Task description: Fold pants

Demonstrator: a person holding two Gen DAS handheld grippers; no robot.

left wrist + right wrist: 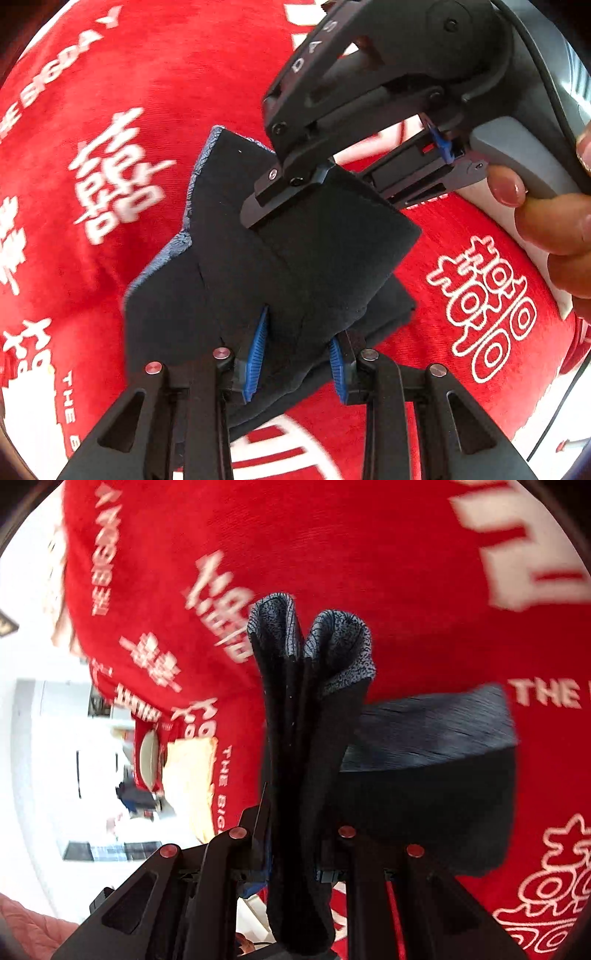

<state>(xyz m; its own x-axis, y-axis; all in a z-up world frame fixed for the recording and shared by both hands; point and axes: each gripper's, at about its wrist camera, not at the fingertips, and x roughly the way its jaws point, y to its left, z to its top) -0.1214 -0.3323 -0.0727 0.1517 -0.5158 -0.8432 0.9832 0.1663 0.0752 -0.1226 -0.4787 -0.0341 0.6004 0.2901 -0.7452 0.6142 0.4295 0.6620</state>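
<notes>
Pants [280, 266], folded dark, run lengthwise from my left gripper [295, 354] up to my right gripper [284, 195]; both clamp them above the red cloth [147, 110].

A: Where is the left wrist camera looking from?
B: It's peering down along its fingers, close above the red cloth [155, 92].
A: And the right?
B: It's facing sideways, equally close; both are sharing the dark pants [295, 251] [295, 738].

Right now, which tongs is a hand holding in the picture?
The right tongs, reaching in from the top of the left camera's view. Fingers wrap their grey handle. The left tongs below show no hand. Both pinch the dark pants.
</notes>
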